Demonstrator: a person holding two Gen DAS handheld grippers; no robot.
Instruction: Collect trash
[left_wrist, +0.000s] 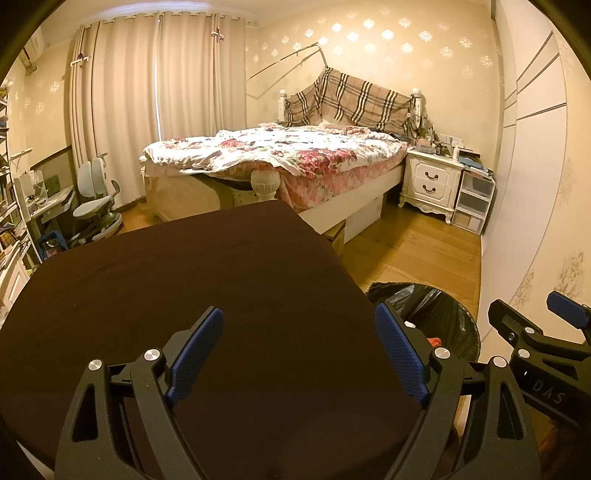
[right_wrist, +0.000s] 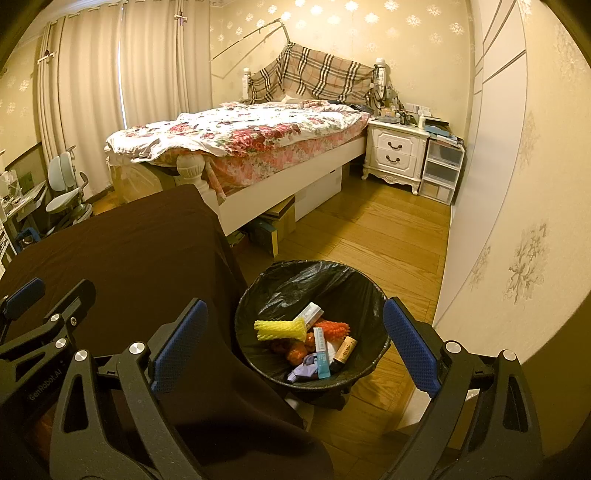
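Left tongs (left_wrist: 299, 350) spread wide, nothing between the blue pads, hovering over the dark brown tabletop (left_wrist: 184, 288). Right tongs (right_wrist: 295, 343) likewise spread wide and empty, held above the gap between tabletop edge and trash bin (right_wrist: 255, 354). Bin stands on the wood floor (right_wrist: 388, 243) just beside the tabletop, lined with a black bag. Trash inside the bin: yellow foam net sleeve (right_wrist: 279, 329), orange foam net (right_wrist: 334, 328), white-and-teal box (right_wrist: 321, 352), small brown cylinder with print (right_wrist: 346, 349), purple crumpled piece (right_wrist: 304, 370), 1 pale box (right_wrist: 309, 314) leaning on the liner. No loose trash visible on the tabletop. Bed (right_wrist: 240, 136) with floral cover behind, white nightstand (right_wrist: 397, 155) beside it.
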